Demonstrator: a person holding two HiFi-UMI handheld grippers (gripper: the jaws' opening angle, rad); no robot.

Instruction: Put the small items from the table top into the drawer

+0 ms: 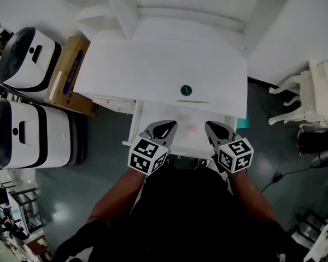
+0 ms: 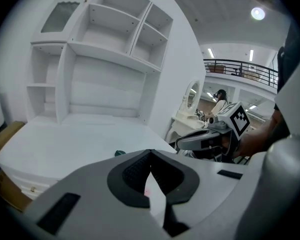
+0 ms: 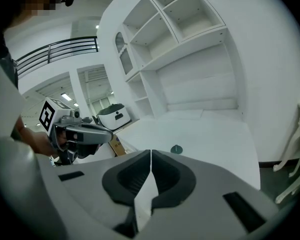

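On the white table top (image 1: 153,64) lies a small dark green round item (image 1: 186,90), which also shows in the left gripper view (image 2: 120,153) and the right gripper view (image 3: 176,149). A thin stick (image 1: 192,101) rests near the table's front edge. Below it the drawer (image 1: 135,125) stands pulled out, with a small pink item (image 1: 192,127) inside. My left gripper (image 1: 167,125) hangs over the drawer's left part, shut and empty (image 2: 151,151). My right gripper (image 1: 212,127) hangs over the drawer's right part, also shut and empty (image 3: 150,151).
A white shelf hutch (image 1: 175,4) rises at the back of the table. Two white rounded machines (image 1: 27,59) (image 1: 27,135) and a cardboard box (image 1: 71,72) stand on the left. A white ornate chair (image 1: 311,97) stands on the right.
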